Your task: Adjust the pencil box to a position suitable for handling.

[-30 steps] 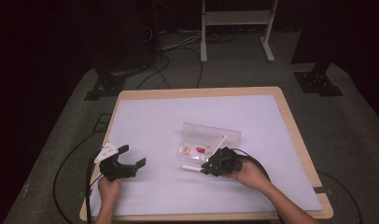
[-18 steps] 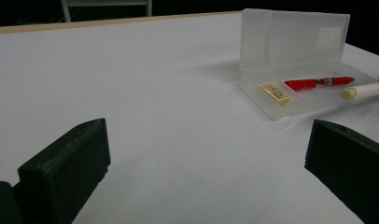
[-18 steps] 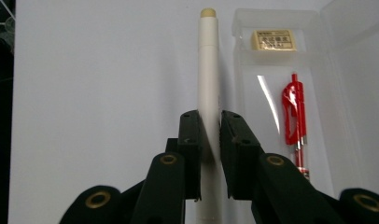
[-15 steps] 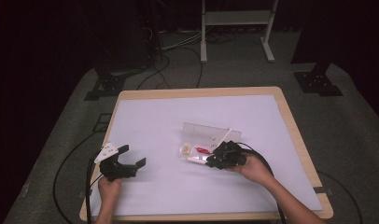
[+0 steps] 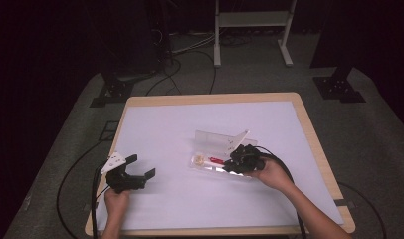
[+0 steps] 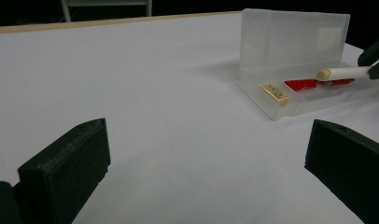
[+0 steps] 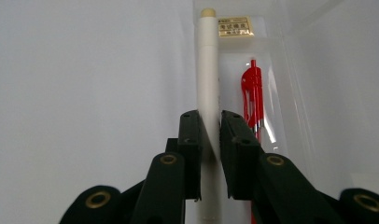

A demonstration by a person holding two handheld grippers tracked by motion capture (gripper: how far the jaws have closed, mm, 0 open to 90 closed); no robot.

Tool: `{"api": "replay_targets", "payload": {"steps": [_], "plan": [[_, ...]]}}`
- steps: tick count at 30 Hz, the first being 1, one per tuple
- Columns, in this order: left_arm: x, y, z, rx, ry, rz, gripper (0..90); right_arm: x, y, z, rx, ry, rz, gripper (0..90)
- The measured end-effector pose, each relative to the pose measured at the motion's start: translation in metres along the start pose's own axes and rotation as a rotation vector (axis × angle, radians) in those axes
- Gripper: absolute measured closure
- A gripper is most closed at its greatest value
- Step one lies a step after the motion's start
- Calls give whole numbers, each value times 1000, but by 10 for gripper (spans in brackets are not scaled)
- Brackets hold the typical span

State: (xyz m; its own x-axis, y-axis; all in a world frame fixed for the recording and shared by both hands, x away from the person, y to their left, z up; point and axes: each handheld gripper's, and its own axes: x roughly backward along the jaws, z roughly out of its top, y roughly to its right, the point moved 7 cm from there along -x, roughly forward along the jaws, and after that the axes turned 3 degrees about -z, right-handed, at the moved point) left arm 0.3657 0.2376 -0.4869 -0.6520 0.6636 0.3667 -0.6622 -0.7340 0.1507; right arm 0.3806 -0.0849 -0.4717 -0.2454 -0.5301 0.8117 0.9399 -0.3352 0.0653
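Right tongs point(image 7: 210, 126) clamp cream cylindrical pen point(image 7: 207, 70) over clear plastic pencil case point(image 6: 290, 100) mid-desk; left tongs point(image 6: 206, 154) gape idle. Next: lower beside red pen point(image 7: 251, 88), release.

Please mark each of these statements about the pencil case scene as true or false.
1. The right tool grips a cream-white pen. True.
2. The clear plastic pencil case is closed. False: its lid stands open.
3. A red pen lies inside the case. True.
4. The left tool holds a small eraser. False: its jaws are open with nothing between them; the cream eraser lies in the case.
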Motion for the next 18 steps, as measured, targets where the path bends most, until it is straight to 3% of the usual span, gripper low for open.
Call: {"api": "replay_targets", "payload": {"steps": [18], "plan": [[0, 0, 0, 0, 1, -1, 0, -9, 18, -11, -24, -21, -4, 780]]}}
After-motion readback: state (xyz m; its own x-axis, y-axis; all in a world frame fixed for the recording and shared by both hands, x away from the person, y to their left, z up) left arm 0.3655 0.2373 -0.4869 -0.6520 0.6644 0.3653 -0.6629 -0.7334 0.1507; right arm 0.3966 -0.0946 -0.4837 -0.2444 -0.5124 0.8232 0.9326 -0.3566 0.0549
